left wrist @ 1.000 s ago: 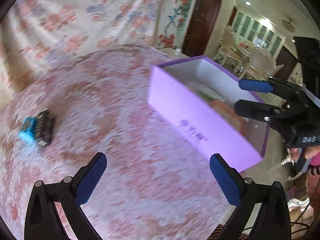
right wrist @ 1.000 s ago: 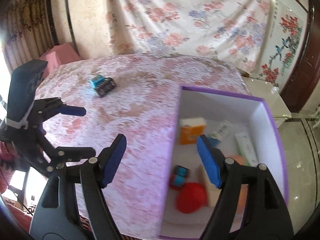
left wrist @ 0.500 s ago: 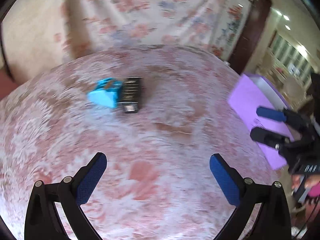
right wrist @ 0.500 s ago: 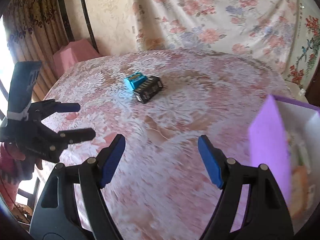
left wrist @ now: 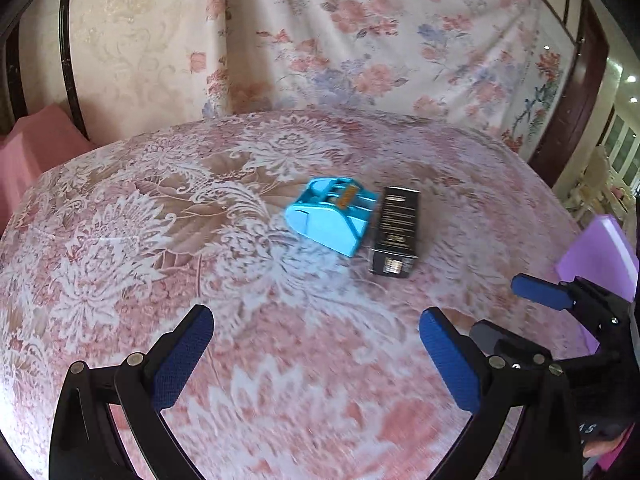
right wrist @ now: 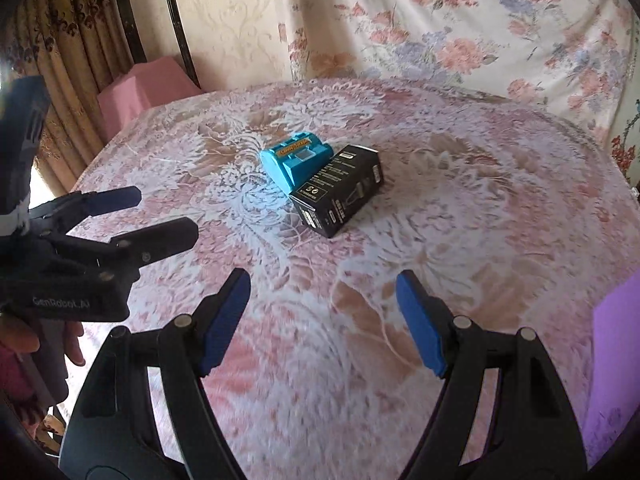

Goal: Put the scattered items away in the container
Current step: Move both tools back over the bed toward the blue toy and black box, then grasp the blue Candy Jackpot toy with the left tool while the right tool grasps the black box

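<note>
A light blue plastic item (left wrist: 330,216) (right wrist: 298,160) lies on the round table, touching a black box (left wrist: 396,232) (right wrist: 340,194) on its right. Both sit near the table's middle. My left gripper (left wrist: 316,356) hovers open in front of them, nothing between its fingers. My right gripper (right wrist: 322,320) is also open and empty, short of the black box. Each gripper shows in the other's view: the right gripper (left wrist: 516,312) at the right edge, the left gripper (right wrist: 160,220) at the left edge. Only a corner of the purple container (left wrist: 600,256) (right wrist: 612,360) shows at the right.
A pink lace tablecloth (left wrist: 200,240) covers the table. A floral curtain (left wrist: 380,40) hangs behind it. A pink covered seat (right wrist: 140,84) stands at the far left, beside a dark pole. A person's hand (right wrist: 24,344) holds the left gripper.
Both grippers swung left, away from the purple container and toward the blue item and black box, which now look larger and nearer. The container has slid to the right edge of both views.
</note>
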Available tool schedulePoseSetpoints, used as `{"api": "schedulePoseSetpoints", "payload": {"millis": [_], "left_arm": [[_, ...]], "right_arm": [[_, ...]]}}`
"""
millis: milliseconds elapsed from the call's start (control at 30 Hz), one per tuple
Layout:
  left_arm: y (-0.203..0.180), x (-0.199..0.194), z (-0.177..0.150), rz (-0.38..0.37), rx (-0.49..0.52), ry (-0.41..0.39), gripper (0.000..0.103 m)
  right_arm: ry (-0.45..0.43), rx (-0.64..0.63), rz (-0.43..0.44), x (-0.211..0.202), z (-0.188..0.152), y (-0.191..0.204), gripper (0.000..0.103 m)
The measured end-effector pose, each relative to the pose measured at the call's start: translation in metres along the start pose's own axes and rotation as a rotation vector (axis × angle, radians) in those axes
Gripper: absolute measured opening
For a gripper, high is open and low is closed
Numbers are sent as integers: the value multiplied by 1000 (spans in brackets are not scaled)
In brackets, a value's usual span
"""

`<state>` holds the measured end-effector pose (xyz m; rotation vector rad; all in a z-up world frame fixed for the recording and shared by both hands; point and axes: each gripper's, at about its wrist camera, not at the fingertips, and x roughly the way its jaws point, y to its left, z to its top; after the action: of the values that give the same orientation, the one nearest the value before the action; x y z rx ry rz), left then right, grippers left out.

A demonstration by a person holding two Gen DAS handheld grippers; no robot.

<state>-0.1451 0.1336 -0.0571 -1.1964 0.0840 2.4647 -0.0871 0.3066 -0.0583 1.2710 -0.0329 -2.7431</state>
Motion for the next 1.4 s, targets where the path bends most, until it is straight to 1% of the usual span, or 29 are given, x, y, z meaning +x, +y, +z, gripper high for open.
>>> {"api": "schedulePoseSetpoints", "payload": {"millis": [233,367,467,700,900,1000,1100,1133,1233,1267,1333,1400], "left_arm": [[14,31,14,27,24,22,103],[24,47,20,40,22,39,103],[31,54,22,45,14,46,103],[39,64,25,38,-5,55,103],[39,70,29,23,-28,58,103],[32,75,31,11,-32,66,103],[22,78,33,-22,-69,68,103],[18,80,34,-23,-82,67,103],[5,87,37,-6,-142,65,103],[2,91,38,6,-166,62,103],[-3,97,41,6,-213,54,103],[-10,102,46,28,-249,28,103]], "right_arm": [[16,-8,-13,42,15,2,77],[26,-31,-56,65,25,7,77],[35,-44,-93,80,32,10,77],[48,-30,-95,102,41,11,78],[18,-23,-126,99,44,3,79],[9,-23,-148,95,44,-5,79],[-1,-26,-183,89,44,-16,79],[-7,-31,-190,87,43,-20,79],[-13,-44,-223,83,41,-32,79],[-14,-39,-225,82,40,-40,79],[-8,-29,-219,82,38,-49,79],[-3,-19,-212,81,36,-59,79]]}}
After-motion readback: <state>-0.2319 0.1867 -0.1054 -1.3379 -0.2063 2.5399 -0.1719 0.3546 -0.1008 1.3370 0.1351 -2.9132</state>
